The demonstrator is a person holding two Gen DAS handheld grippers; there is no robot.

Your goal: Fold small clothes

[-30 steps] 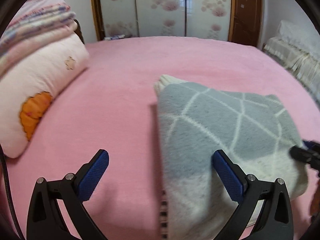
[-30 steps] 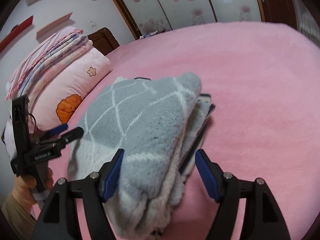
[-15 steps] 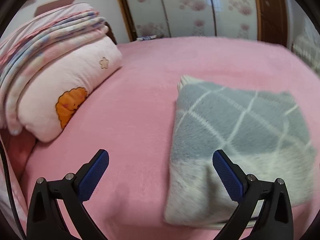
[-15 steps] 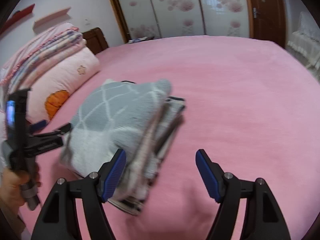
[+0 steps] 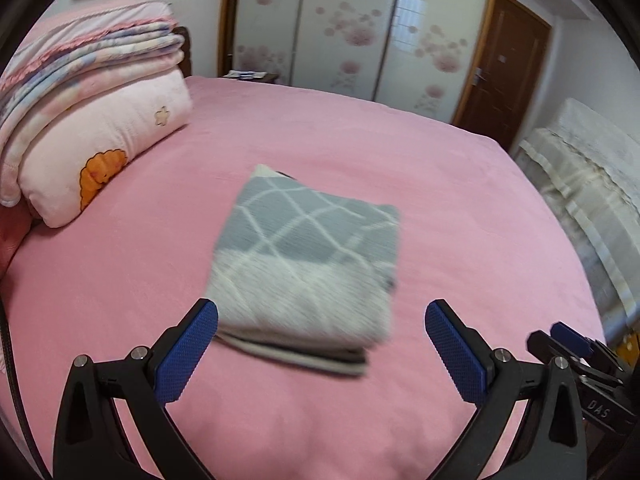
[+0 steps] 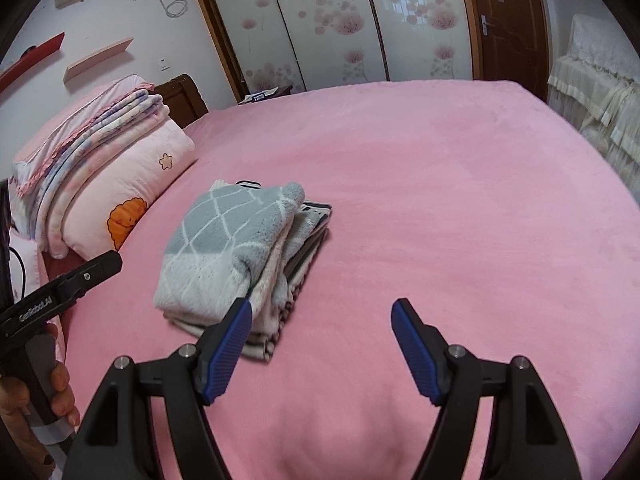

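With both the left gripper [image 5: 322,354] and right gripper [image 6: 322,346] spread wide and empty, we had drawn back from the folded grey garment [image 5: 308,268], judging it finished, near the pillow [image 5: 104,148], its long axis running away from us.

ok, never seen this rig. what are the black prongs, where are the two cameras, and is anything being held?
No robot here: a person carries a handheld two-finger gripper in each hand, with a fisheye camera on each looking along its fingers. One picture is from the left gripper, the other from the right gripper; the right view also shows the hand holding the left one. On the pink bed lies a folded grey garment, beside a pillow under stacked blankets. Both grippers are open and hold nothing.
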